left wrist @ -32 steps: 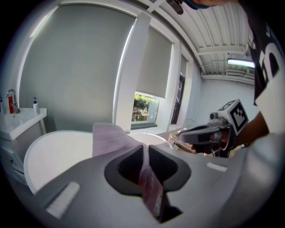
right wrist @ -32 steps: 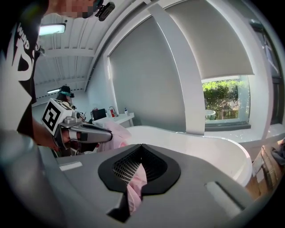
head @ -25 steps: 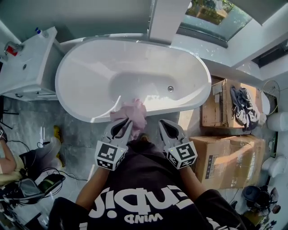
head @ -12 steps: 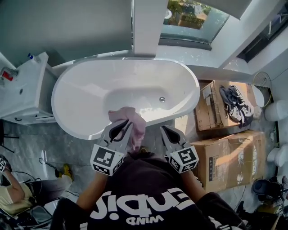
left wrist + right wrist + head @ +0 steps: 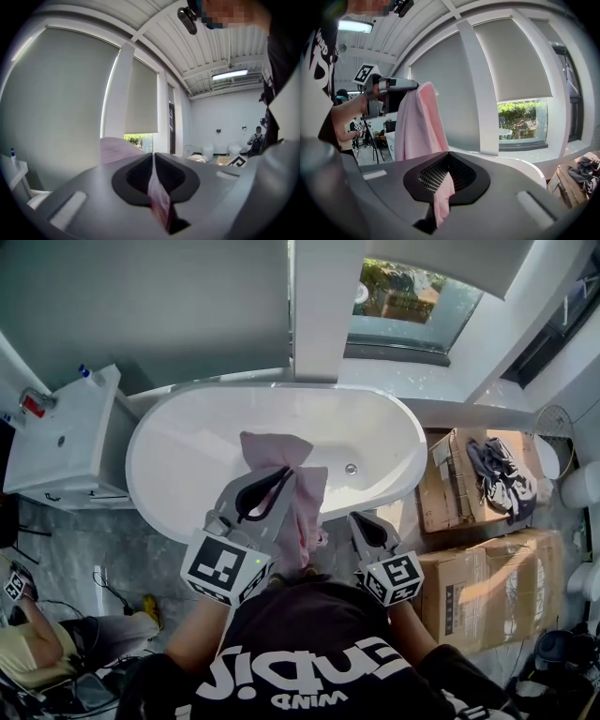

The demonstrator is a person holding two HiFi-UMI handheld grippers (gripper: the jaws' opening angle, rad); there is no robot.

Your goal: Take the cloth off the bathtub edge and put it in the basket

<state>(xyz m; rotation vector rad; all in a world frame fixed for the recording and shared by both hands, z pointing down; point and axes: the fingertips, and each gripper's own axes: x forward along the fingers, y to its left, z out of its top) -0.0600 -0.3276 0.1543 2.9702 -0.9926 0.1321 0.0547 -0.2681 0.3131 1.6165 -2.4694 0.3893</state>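
Where a second before the cloth had lain draped over the near rim of the tub, it now hung clear of it. Nearest, above the person's black printed T-shirt [image 5: 300, 662], the left claw [image 5: 282, 474] had risen higher over the tub. Its jaws were closing on a thin fold of the pink fabric cloth [image 5: 270, 451], which ran pinched along the seam between them in the left gripper view [image 5: 159, 201]. The right claw [image 5: 357, 517] sat lower and beside it, its jaws brought together on a small hanging corner of the same cloth. From there the rest of the fabric showed draped down from the left claw [image 5: 393, 84].

Behind the cloth stood the white oval bathtub [image 5: 192, 460], its near rim now bare. A white washbasin cabinet [image 5: 61, 437] stood to its left. To its right were brown cardboard boxes [image 5: 469, 587], the farther one carrying dark crumpled clothes [image 5: 494, 472]. Beyond them a window [image 5: 412, 296] showed greenery.

From the head view the cloth's lower end was lost behind the left claw's body. That view did not show whether the right claw held the cloth. Both hands were covered by the marker cubes.
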